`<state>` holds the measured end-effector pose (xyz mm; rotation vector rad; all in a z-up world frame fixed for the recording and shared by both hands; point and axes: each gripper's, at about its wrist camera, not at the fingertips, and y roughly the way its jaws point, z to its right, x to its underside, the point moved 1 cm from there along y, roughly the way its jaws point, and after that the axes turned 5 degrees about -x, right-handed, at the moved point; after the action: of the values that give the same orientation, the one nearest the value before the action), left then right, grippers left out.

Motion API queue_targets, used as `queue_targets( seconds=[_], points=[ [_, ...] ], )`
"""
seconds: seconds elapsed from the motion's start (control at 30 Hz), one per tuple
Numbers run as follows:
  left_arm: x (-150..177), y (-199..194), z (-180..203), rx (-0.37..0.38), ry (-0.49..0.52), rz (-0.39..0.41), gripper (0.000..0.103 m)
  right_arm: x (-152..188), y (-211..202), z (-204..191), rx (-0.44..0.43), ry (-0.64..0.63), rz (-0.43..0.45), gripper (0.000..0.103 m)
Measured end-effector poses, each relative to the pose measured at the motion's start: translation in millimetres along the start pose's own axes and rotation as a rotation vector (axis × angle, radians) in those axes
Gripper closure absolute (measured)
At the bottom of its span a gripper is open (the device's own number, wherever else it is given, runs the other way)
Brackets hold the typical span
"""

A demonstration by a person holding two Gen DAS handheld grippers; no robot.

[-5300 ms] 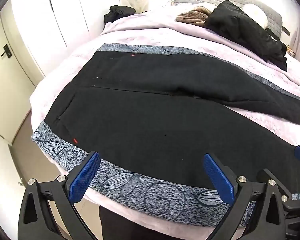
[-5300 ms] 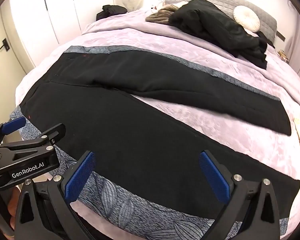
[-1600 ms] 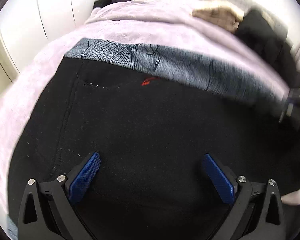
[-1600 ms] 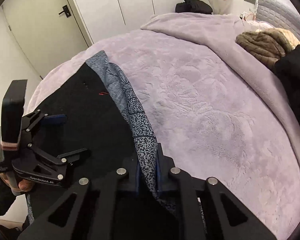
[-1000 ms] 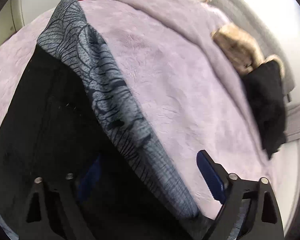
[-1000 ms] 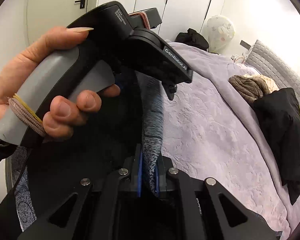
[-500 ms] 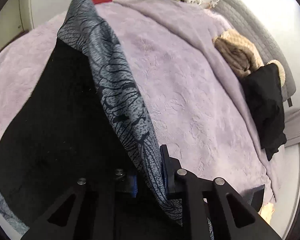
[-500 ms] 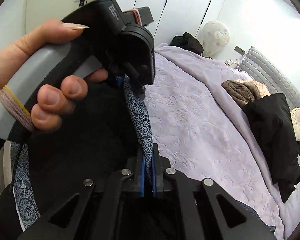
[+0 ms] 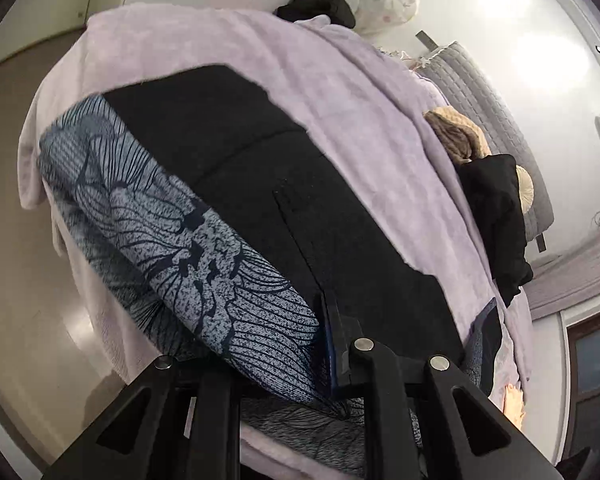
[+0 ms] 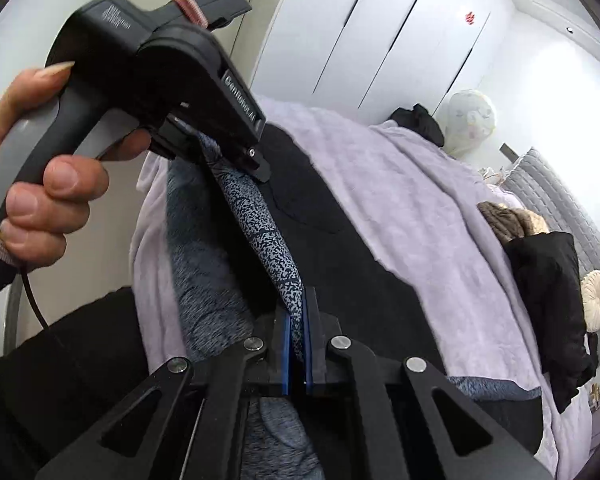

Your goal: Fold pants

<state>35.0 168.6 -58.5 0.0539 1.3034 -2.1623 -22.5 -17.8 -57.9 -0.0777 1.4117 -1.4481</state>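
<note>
The black pants [image 9: 300, 216] have a grey floral side stripe [image 9: 188, 236] and lie on the lilac bed. One leg is lifted and folded toward the near bed edge. My left gripper [image 9: 324, 344] is shut on the striped edge; its left pad is hidden by cloth. In the right wrist view the left gripper [image 10: 220, 156] is held up by a hand and pinches the stripe [image 10: 268, 240]. My right gripper [image 10: 296, 344] is shut on the same stripe, lower down. The pants [image 10: 340, 248] spread beyond it.
The lilac blanket [image 9: 340, 92] covers the bed. A black jacket [image 9: 496, 220], a brown garment [image 9: 456, 136] and a round cushion [image 10: 596, 296] lie near the grey headboard [image 9: 476, 80]. White wardrobe doors [image 10: 380, 40] stand behind. Floor [image 9: 28, 280] shows at the left.
Both grippers have pulled the striped edge up and toward the near bed edge, so the lifted leg now lies over the other. The left gripper stays shut on it.
</note>
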Motion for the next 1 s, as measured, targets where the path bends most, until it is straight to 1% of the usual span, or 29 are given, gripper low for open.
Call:
queue_targets(
  seconds=[0.03, 0.1, 0.2, 0.3, 0.37, 0.4, 0.43, 0.5, 0.53, 0.57, 0.6, 0.63, 0.7, 0.73, 0.77, 0.83, 0.87, 0.9, 0.93, 0.97, 1.0],
  points=[
    [7, 2, -9, 0.003, -0.009, -0.013, 0.083, 5, 6, -5, 0.000, -0.001, -0.018, 0.097],
    [14, 4, -19, 0.039, -0.032, -0.006, 0.083, 12, 7, -15, 0.003, 0.001, -0.031, 0.098],
    [14, -2, -17, 0.048, -0.023, -0.002, 0.083, 11, 5, -12, 0.018, 0.019, -0.026, 0.098],
    [25, -11, -24, 0.032, -0.061, 0.006, 0.083, 11, -3, -19, 0.020, 0.027, -0.032, 0.095],
    [34, -24, -24, -0.015, -0.023, 0.010, 0.083, 11, -8, -19, 0.017, 0.027, -0.039, 0.090],
    [34, -30, -22, -0.033, -0.004, 0.022, 0.083, 11, -14, -18, 0.004, 0.033, -0.035, 0.090],
    [33, -42, -20, -0.051, 0.013, 0.050, 0.083, 10, -24, -14, -0.019, 0.054, -0.015, 0.084],
    [29, -68, -17, -0.060, 0.024, 0.129, 0.083, 9, -44, -1, -0.064, 0.127, 0.046, 0.078],
    [26, -81, -15, -0.051, 0.027, 0.171, 0.083, 8, -49, 7, -0.076, 0.163, 0.069, 0.067],
    [20, -89, -6, -0.028, 0.040, 0.205, 0.083, 5, -55, 18, -0.087, 0.210, 0.097, 0.047],
    [15, -91, 4, -0.010, 0.067, 0.215, 0.083, 1, -58, 32, -0.098, 0.266, 0.128, 0.036],
    [9, -87, 19, -0.002, 0.116, 0.208, 0.083, -3, -56, 42, -0.102, 0.309, 0.147, 0.024],
    [-1, -68, 43, 0.004, 0.169, 0.183, 0.083, -13, -43, 59, -0.092, 0.375, 0.149, 0.024],
    [-4, -55, 51, -0.007, 0.182, 0.158, 0.083, -16, -33, 63, -0.079, 0.395, 0.133, 0.024],
    [-6, -41, 54, -0.029, 0.180, 0.128, 0.083, -18, -21, 68, -0.057, 0.420, 0.097, 0.024],
    [-4, -5, 53, -0.074, 0.195, 0.036, 0.083, -11, 2, 70, -0.009, 0.465, -0.031, 0.024],
    [0, 14, 49, -0.123, 0.199, -0.020, 0.083, -1, 16, 71, -0.011, 0.493, -0.120, 0.024],
    [6, 28, 44, -0.149, 0.217, -0.055, 0.083, 10, 24, 73, -0.028, 0.523, -0.173, 0.024],
    [13, 29, 42, -0.141, 0.240, -0.020, 0.083, 18, 24, 73, -0.043, 0.550, -0.176, 0.025],
    [18, 25, 43, -0.134, 0.268, 0.020, 0.083, 25, 17, 77, -0.062, 0.585, -0.144, 0.025],
    [23, 22, 45, -0.143, 0.299, 0.031, 0.083, 31, 3, 83, -0.068, 0.620, -0.106, 0.025]
  ],
)
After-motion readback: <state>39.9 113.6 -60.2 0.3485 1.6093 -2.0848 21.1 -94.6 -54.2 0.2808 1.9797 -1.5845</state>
